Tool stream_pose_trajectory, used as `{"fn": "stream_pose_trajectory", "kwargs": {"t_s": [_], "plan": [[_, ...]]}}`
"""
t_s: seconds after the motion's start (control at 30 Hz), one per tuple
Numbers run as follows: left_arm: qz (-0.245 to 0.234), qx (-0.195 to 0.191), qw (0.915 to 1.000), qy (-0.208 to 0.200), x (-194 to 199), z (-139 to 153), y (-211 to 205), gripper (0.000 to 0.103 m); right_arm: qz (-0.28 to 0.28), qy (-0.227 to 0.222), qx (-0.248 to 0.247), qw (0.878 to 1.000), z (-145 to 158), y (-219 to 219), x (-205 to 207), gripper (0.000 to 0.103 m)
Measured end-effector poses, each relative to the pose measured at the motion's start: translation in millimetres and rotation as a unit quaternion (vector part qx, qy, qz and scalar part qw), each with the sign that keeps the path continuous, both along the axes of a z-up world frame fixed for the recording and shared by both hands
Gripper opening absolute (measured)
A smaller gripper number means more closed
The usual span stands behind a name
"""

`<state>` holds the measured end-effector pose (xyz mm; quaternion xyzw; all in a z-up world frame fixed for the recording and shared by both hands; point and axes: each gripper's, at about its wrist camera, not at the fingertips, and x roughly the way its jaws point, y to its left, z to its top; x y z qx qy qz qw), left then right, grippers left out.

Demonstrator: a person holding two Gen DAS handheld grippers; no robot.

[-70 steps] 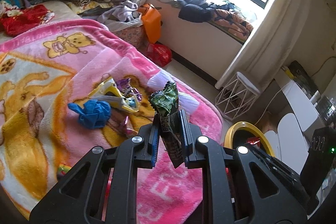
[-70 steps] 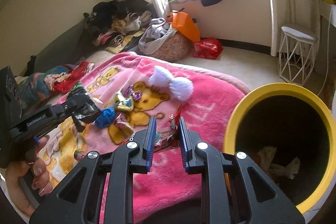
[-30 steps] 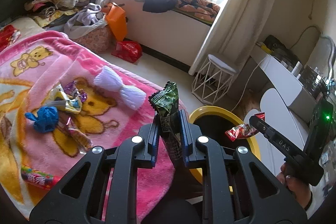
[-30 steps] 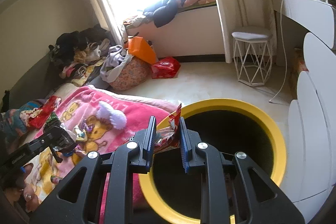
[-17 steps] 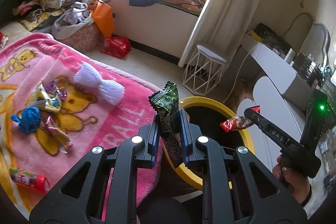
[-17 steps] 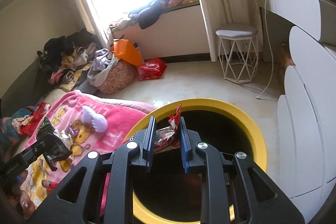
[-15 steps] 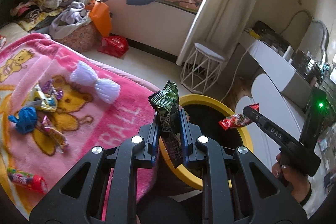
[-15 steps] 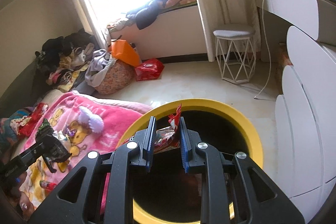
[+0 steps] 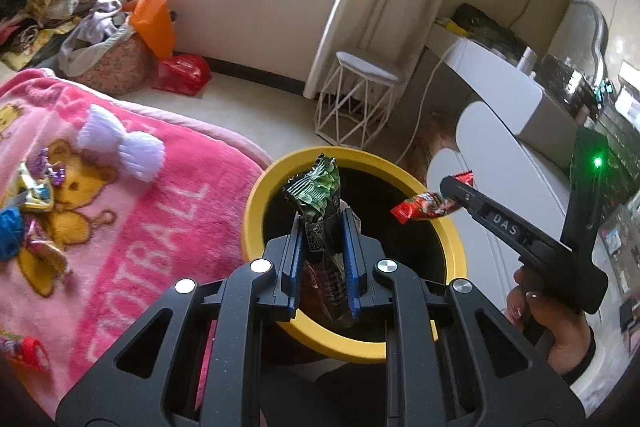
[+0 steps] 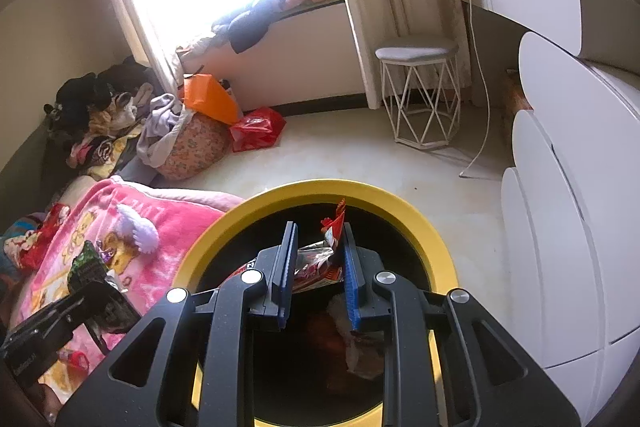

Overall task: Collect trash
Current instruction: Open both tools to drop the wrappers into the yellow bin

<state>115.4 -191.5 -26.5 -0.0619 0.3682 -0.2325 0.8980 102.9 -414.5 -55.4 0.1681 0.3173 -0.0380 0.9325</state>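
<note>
My left gripper (image 9: 320, 259) is shut on a green snack wrapper (image 9: 318, 195) and holds it upright over the near rim of the yellow trash bin (image 9: 260, 203). My right gripper (image 10: 316, 267) is shut on a red snack wrapper (image 10: 320, 259) over the bin's dark opening, with the bin's yellow rim (image 10: 432, 227) around it. In the left wrist view the right gripper (image 9: 452, 193) holds the red wrapper (image 9: 422, 207) above the bin's right side. Some trash lies at the bin's bottom (image 10: 360, 351).
A pink blanket (image 9: 132, 219) left of the bin carries several wrappers (image 9: 36, 187), a blue wad (image 9: 8, 231) and a white bow (image 9: 124, 143). A white wire stool (image 9: 360, 99), white cabinets (image 10: 568, 211) and a laundry pile (image 10: 176, 135) stand around the floor.
Both grippers have swung from over the blanket to above the yellow bin, each still holding its wrapper. The jaws of both look slightly wider now than before.
</note>
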Motion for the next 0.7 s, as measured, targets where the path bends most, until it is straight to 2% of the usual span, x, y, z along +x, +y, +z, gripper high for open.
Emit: {"fn": "stream_pose_trajectory", "kwargs": {"t_s": [0.7], "plan": [[-0.018,0.006,0.9989,0.042,19.7,-33.9,-22.2,0.014,0.010,0.039,0.012,0.999,-28.1,-12.4,11.1,0.023]]}}
